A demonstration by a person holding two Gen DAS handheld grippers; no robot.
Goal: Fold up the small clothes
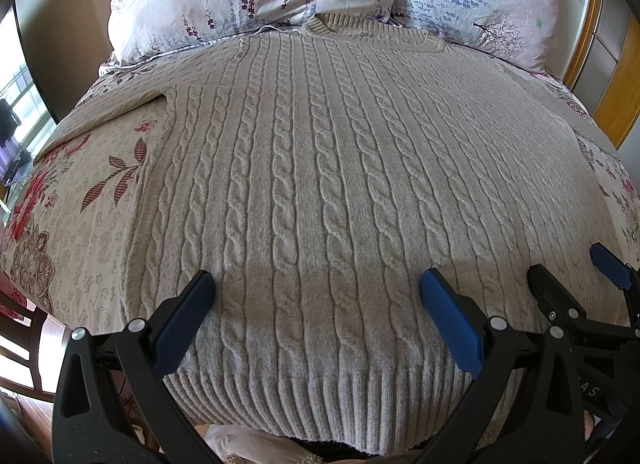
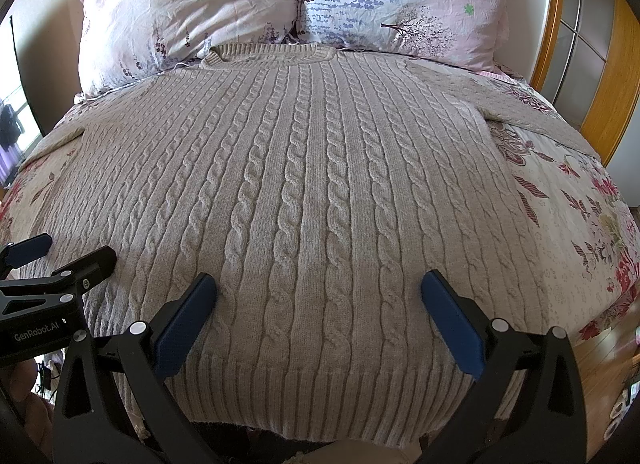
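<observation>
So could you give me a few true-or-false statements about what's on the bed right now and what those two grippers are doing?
1. The sweater lies spread flat, front up, on the bed. True.
2. The sweater's neck points toward the two pillows. True.
3. The left gripper is clamped shut on the hem. False: its fingers are wide apart, with nothing between them but the sweater lying below.
4. The sweater is already folded in half. False: it is fully spread, both sleeves out to the sides.
5. The right gripper is open near the ribbed hem. True.
6. The bedspread is plain white. False: it has a red floral print.
</observation>
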